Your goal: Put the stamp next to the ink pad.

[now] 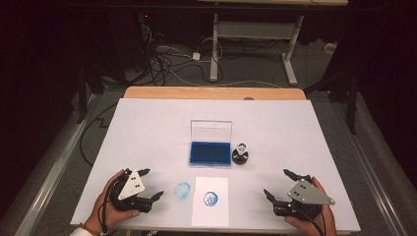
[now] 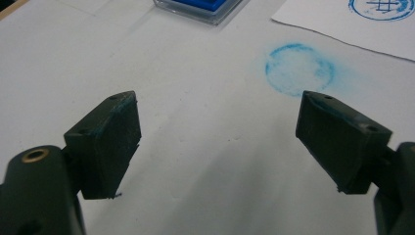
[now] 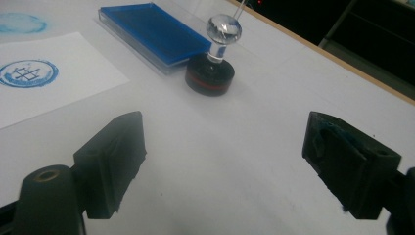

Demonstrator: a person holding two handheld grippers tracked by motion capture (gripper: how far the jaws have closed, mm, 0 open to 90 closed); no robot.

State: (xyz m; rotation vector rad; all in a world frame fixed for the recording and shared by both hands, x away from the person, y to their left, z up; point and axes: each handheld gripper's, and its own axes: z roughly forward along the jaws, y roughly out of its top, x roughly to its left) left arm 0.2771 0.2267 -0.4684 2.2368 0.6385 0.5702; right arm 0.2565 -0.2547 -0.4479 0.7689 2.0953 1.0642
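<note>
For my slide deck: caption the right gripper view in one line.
Open right claw low over the white table, facing a knobbed round stamp beside the blue ink pad, stamped paper at left.

Counts, taken on the counter (image 1: 147,128), placed from the ink pad:

- Ink pad (image 1: 210,153): one, blue, clear lid up.
- Stamp (image 1: 240,154): one, just beside the ink pad, clear knob on a dark base.
- Paper sheet (image 1: 210,206): one, on the near side of the ink pad.
- Blue round prints: two (one crisp (image 1: 211,199) on the sheet, one smudged (image 1: 183,191) on the counter beside it).
- Grippers: two, left gripper (image 1: 150,183) and right gripper (image 1: 277,182), nearer than the ink pad.
</note>
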